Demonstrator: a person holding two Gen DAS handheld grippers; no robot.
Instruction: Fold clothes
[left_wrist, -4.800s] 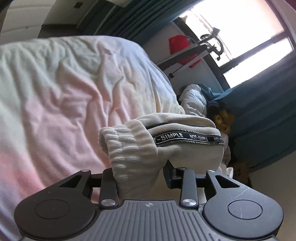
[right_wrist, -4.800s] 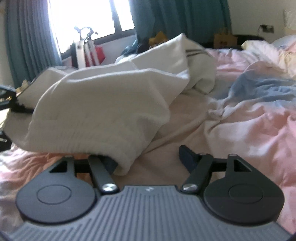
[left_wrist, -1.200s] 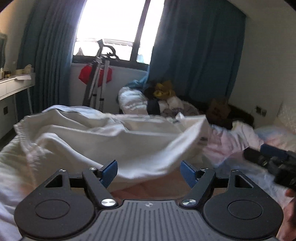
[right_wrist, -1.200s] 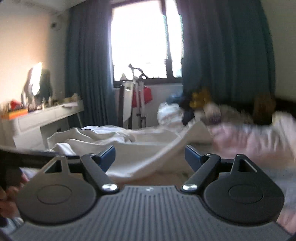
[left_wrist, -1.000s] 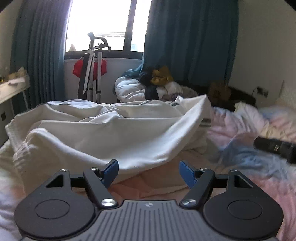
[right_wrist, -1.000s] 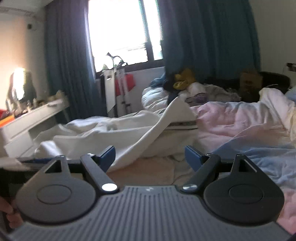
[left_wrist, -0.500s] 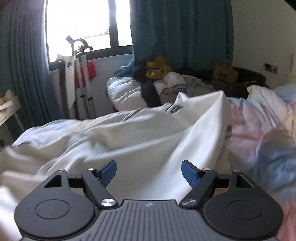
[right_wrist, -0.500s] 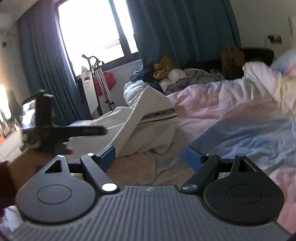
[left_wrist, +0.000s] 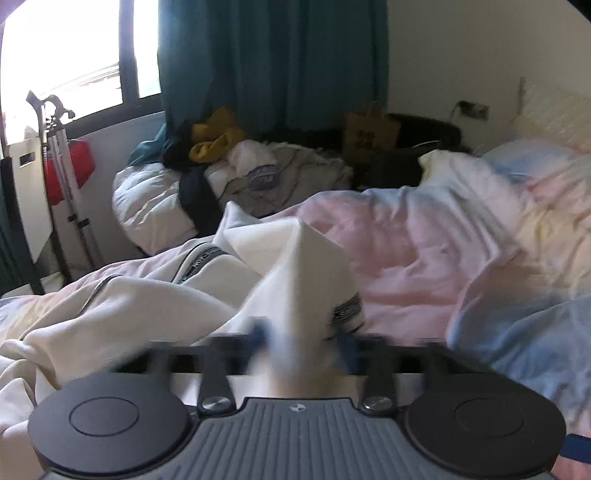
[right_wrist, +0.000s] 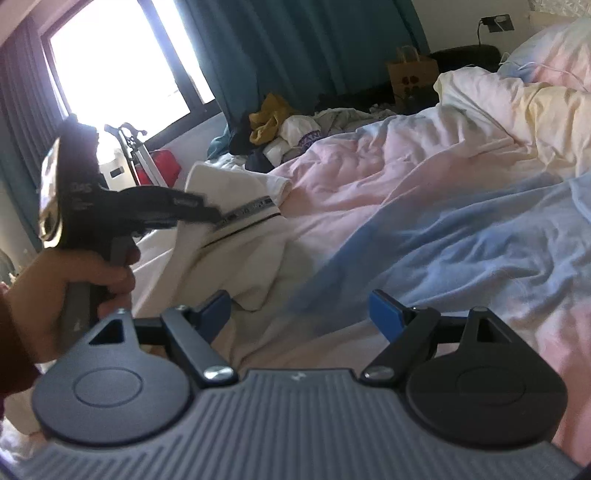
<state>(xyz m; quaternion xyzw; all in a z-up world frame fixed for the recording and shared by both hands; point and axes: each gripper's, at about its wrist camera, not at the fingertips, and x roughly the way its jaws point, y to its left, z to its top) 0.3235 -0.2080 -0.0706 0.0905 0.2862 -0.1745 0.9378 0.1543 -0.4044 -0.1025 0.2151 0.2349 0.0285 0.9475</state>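
- Two hand-held grippers over the bed (right_wrist: 424, 177).
- Left hand-held gripper (left_wrist: 303, 341): jaws clamped on white garment (left_wrist: 303, 280), which lies on the bed's left side.
- Right hand-held gripper (right_wrist: 301, 314): jaws wide apart, empty.

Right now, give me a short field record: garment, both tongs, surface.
garment: white garment with a black lettered band, lying crumpled on the bed, one edge lifted
left tongs: shut on the white garment at the banded edge; blurred in their own view
left hand: grips the handle
right tongs: open, nothing between the blue pads, near the garment's lower corner
surface: pink and blue duvet
background: clothes pile under the teal curtain
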